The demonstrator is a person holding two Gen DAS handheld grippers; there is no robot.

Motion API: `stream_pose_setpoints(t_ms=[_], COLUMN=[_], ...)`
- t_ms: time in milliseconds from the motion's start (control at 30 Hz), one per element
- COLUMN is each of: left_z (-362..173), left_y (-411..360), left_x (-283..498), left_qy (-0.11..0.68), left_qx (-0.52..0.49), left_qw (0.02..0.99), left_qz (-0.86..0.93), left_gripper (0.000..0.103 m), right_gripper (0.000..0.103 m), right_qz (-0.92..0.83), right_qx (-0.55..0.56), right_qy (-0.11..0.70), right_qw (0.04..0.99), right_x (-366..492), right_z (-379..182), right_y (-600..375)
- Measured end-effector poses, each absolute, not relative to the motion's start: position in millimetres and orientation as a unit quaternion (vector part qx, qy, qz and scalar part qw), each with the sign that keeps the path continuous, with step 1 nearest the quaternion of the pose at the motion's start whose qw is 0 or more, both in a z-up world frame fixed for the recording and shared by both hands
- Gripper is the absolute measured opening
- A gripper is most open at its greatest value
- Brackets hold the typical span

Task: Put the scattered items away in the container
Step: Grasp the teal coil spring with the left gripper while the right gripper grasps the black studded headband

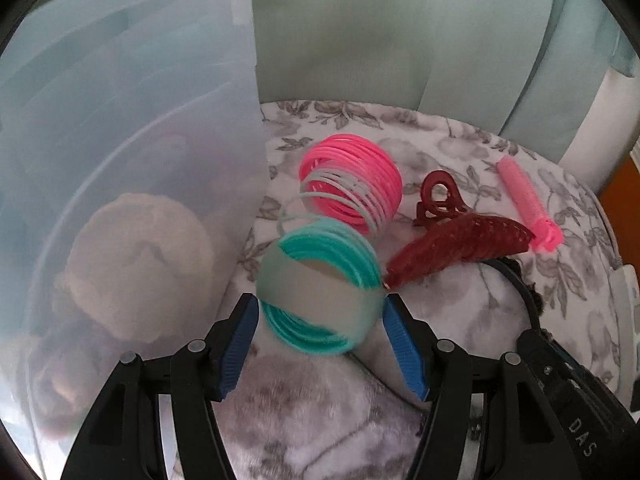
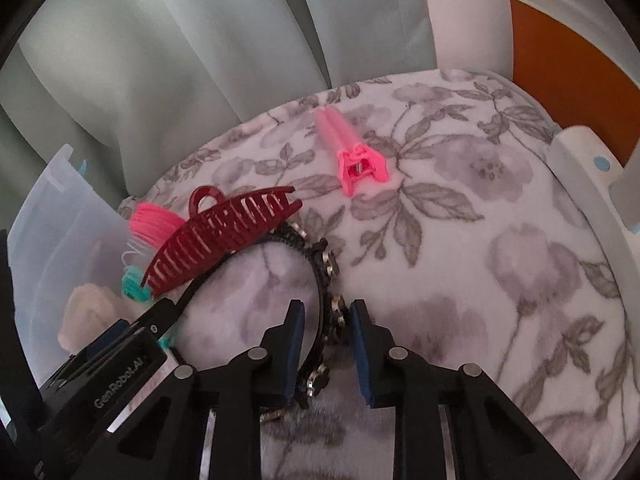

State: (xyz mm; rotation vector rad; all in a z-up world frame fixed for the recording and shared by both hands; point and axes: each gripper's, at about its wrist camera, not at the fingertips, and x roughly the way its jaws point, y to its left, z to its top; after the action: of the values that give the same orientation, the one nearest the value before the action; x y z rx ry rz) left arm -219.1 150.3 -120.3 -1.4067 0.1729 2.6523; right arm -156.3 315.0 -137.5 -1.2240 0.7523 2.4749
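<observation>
Translucent plastic makes up the container (image 1: 132, 128), which stands at the left on a floral fleece blanket (image 1: 460, 152); a beige fuzzy item (image 1: 136, 264) shows blurred through its wall. Just beside that wall the left tongs (image 1: 320, 320) hold the teal end (image 1: 320, 292) of a coil spring between their blue pads (image 1: 240, 344), jaws fairly wide around it. The spring's pale middle coils stretch to its pink end (image 1: 352, 188), which lies on the blanket close to the container.

Right of the spring lies one dark red claw clip (image 2: 224, 240), resting partly over one black headband (image 2: 324, 276) set with metal studs. The right tongs (image 2: 326, 344) straddle that band, jaws narrow; the left pad looks to meet the band, but whether both pads press on it I cannot tell. One pink hair roller clip (image 2: 352, 156) lies alone farther back, well apart from the rest. The claw clip sits between the headband and the container. Pale green curtains (image 2: 180, 40) hang behind the blanket.

Counted: one spring, one claw clip, one headband, one pink clip, one container.
</observation>
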Motion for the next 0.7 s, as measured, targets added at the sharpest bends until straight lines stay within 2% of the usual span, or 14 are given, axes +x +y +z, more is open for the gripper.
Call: stream_pose_setpoints(t_ms=[133,200,467,700], left_z=[-125.1,-124.4,-112.8,-95.8], left_y=[151.3,147.7,142.8,138.4], left_x=[-224.5,-225.9,-217.3,-188.0], left_qy=[0.056,0.048,0.05,0.047], left_qx=[-0.463,-0.458,-0.444,-0.443], left_qw=[0.065,0.06,0.061,0.084], left_qz=[0.882,0.886,0.892,0.891], left_gripper=[0.061,0.048,0.025,0.021], right_gripper=[0.017,0.017,0.017,0.017], right_qz=[0.859,0.86,0.852,0.841], right_qx=[-0.421,-0.418,-0.411,-0.409], right_qy=[0.252,0.251,0.268,0.284], right_qw=[0.147,0.151,0.182,0.213], right_x=[-160.0,-158.8,-135.0,-94.8], right_z=[-139.7,-139.8,-132.3,-122.2], right_y=[317.6,317.9,328.6,339.2])
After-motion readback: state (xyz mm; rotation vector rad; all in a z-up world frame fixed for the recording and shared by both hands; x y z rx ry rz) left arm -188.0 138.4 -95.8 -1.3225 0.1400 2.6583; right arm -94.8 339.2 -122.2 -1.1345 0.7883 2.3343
